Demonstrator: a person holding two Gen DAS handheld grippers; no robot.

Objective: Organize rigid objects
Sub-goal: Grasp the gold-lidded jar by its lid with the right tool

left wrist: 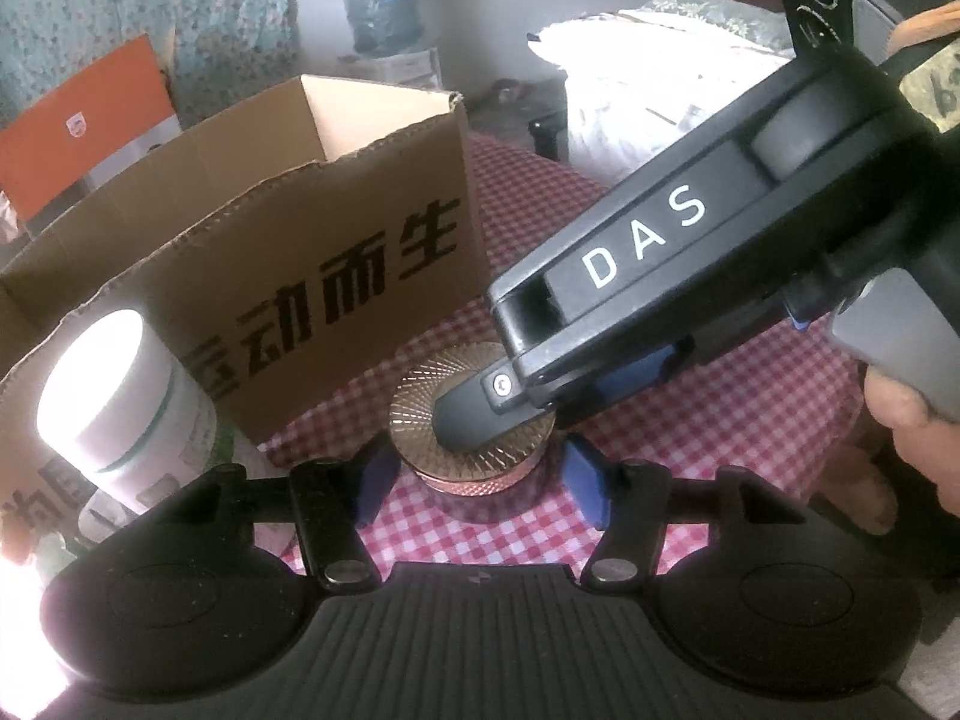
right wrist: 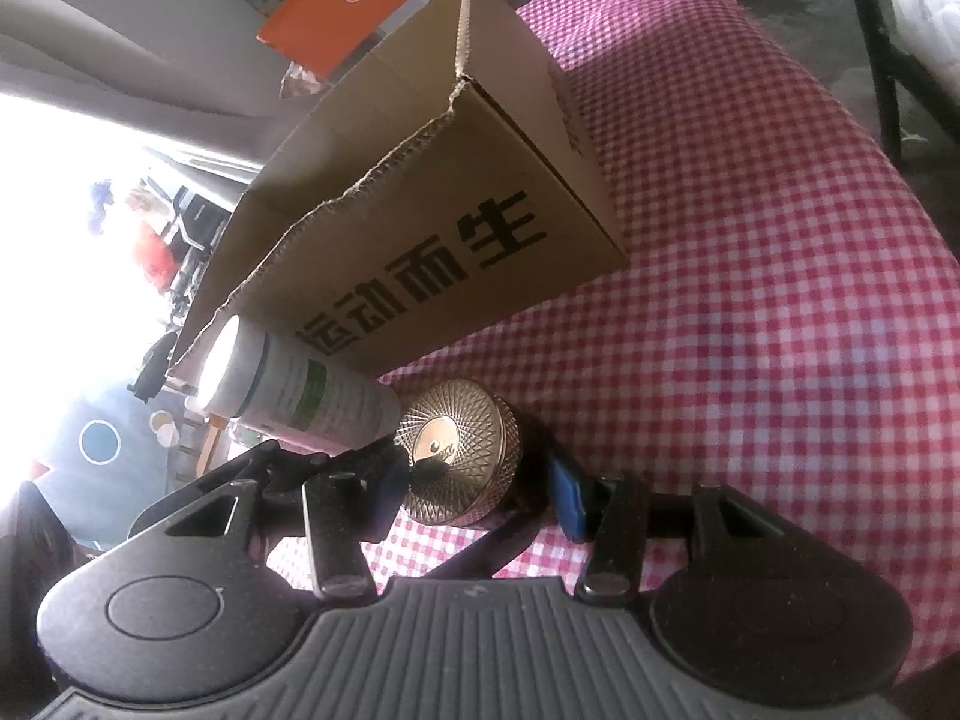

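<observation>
Currently, a small round jar with a gold, finely ribbed metal lid sits on the red-and-white checked tablecloth, just in front of the near corner of an open brown cardboard box printed with large black characters. Left gripper: its two blue pads stand on either side of the jar, low by its base. They are spread and not pressing; a thin gap shows at the right pad, while the left pad looks very close to the lid's edge. Right gripper: it reaches in from the right. Seen from the left wrist, one black fingertip lies over the lid and a blue pad shows at the jar's far right side. Seen from its own wrist, the jar sits between its fingers, with the left finger against or almost against the jar and the right pad showing a dark gap. I cannot tell whether it truly clamps the jar. A person's hand wraps the grey grip of the right gripper. A white cylindrical plastic container with a green band stands just beside the jar, on its left, against the box's front wall. An orange flat carton leans behind the box.
</observation>
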